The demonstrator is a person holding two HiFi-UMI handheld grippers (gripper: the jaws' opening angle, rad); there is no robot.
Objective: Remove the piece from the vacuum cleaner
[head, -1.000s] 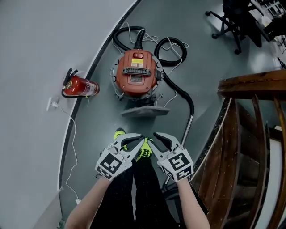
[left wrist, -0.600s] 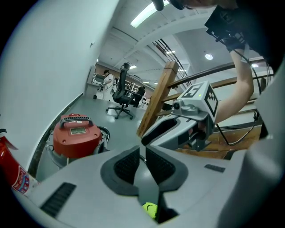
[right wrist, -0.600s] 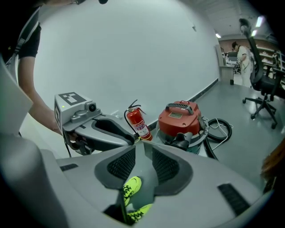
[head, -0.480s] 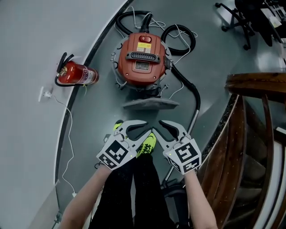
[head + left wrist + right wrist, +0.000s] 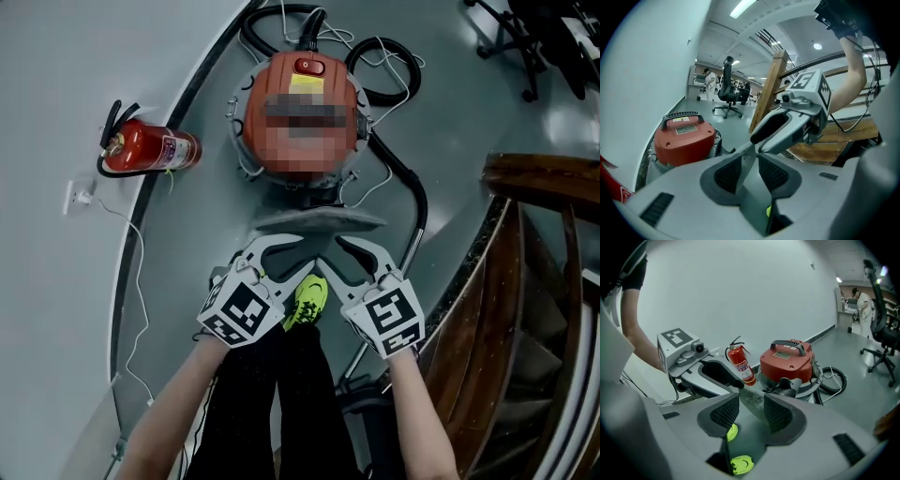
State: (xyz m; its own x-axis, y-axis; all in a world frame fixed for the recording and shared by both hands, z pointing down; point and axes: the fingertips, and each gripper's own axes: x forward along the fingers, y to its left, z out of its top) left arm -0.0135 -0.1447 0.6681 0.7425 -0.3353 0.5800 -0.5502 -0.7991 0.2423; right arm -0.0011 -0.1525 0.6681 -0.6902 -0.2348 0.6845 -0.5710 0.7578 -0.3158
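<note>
The round red vacuum cleaner (image 5: 300,155) stands on the grey floor (image 5: 450,122) beside the curved pale wall, its black hose (image 5: 413,192) looping round behind and down its right side. The task's thing, a flat grey curved plastic piece (image 5: 319,222), lies at the vacuum's front base, on the side nearest the person. A red fire extinguisher (image 5: 145,150) lies on its side against the wall, well to the left. A dark wooden stair railing (image 5: 539,178) fills the right edge.

Both hands are stretched out side by side over the person's neon-yellow shoe (image 5: 307,298). The left claw (image 5: 289,255) and the right claw (image 5: 349,258) point at the grey piece, tips just short of its near edge. Both claws are released: their jaws have just been opening. In each gripper view the piece's edge shows in the gap, and the ribbed pads do not press on it.
</note>
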